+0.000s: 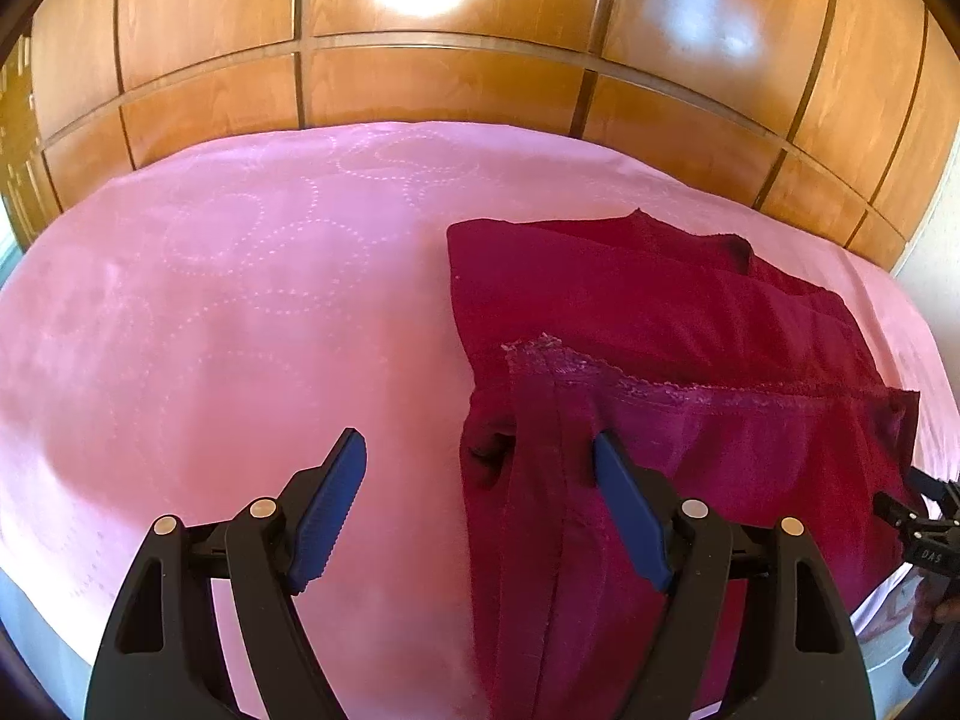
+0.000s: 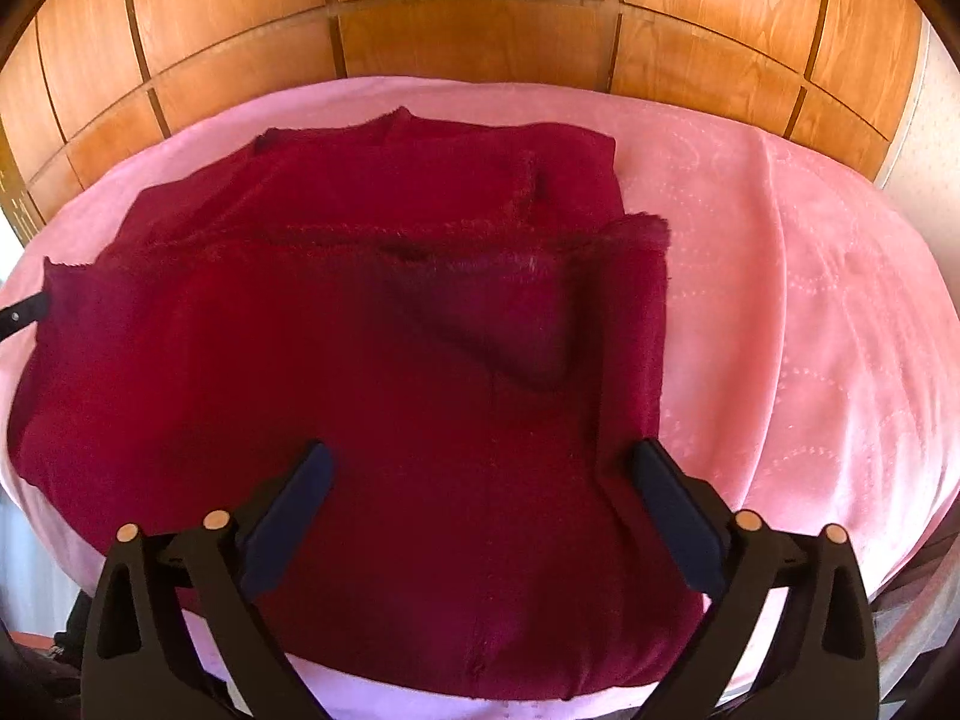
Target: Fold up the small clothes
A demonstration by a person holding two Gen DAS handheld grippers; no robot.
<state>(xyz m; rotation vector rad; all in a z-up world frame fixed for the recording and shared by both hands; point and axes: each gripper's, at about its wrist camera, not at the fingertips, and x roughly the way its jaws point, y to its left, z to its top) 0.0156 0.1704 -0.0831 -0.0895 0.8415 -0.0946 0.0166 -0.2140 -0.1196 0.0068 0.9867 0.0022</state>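
A dark red garment [image 1: 660, 312] lies partly folded on a pink bedspread [image 1: 210, 300], with a lace-trimmed hem across its near layer. My left gripper [image 1: 478, 441] hovers open at the garment's near left edge; its right finger [image 1: 624, 498] is over the cloth and its left finger over the bedspread, gripping nothing. In the right wrist view the same garment [image 2: 360, 312] fills the middle, folded layers stacked at the back. My right gripper [image 2: 483, 450] stands wide open above its near part, with nothing pinched. The right gripper [image 1: 924, 516] also shows at the garment's right corner.
A wall of glossy wooden panels [image 1: 450, 78] rises right behind the bed. Bare pink bedspread [image 2: 780, 300] stretches to the right of the garment, and to its left in the left wrist view. The bed's near edge drops off below the grippers.
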